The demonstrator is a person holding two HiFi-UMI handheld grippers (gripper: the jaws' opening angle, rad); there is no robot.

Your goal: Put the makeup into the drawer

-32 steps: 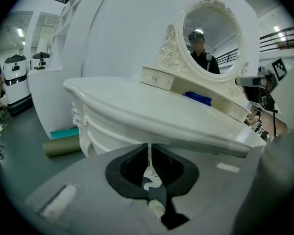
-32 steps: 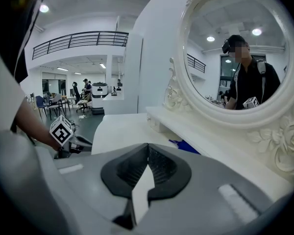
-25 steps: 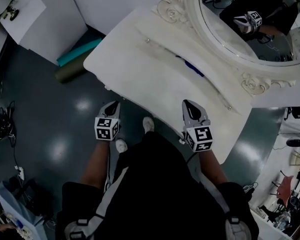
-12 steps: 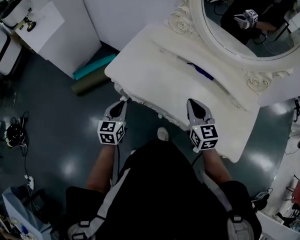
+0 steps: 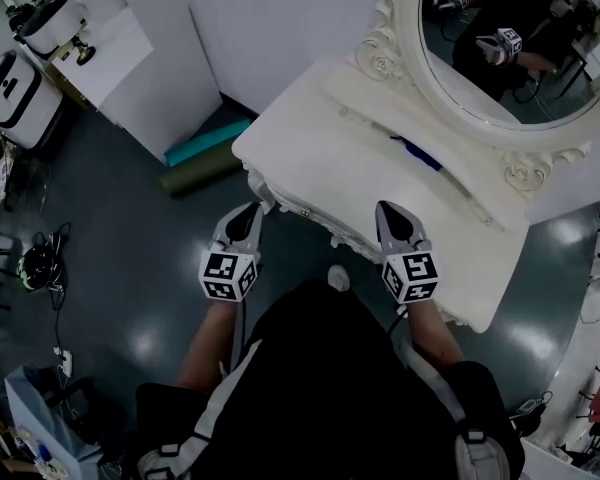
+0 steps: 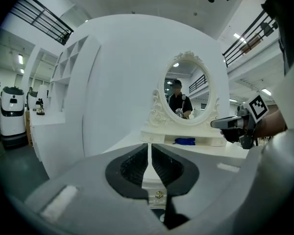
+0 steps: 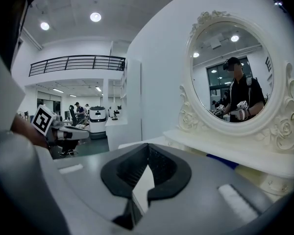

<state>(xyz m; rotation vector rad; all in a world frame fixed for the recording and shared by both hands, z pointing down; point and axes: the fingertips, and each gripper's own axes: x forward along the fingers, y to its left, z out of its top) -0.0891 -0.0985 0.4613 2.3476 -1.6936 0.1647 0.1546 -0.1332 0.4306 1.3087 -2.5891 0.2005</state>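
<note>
Both tools are held up at the front edge of the white dressing table (image 5: 320, 158), left one by the corner. Left tool (image 5: 248, 216) has its jaws just a hair apart with nothing in between. Right tool (image 5: 390, 218) is clenched tight and empty too. The blue makeup stick (image 5: 417, 153) is lying on the low shelf right under the oval mirror (image 5: 510, 58), well apart from both tools. In the left gripper view a little brass drawer knob (image 6: 159, 195) shows just below the jaws.
</note>
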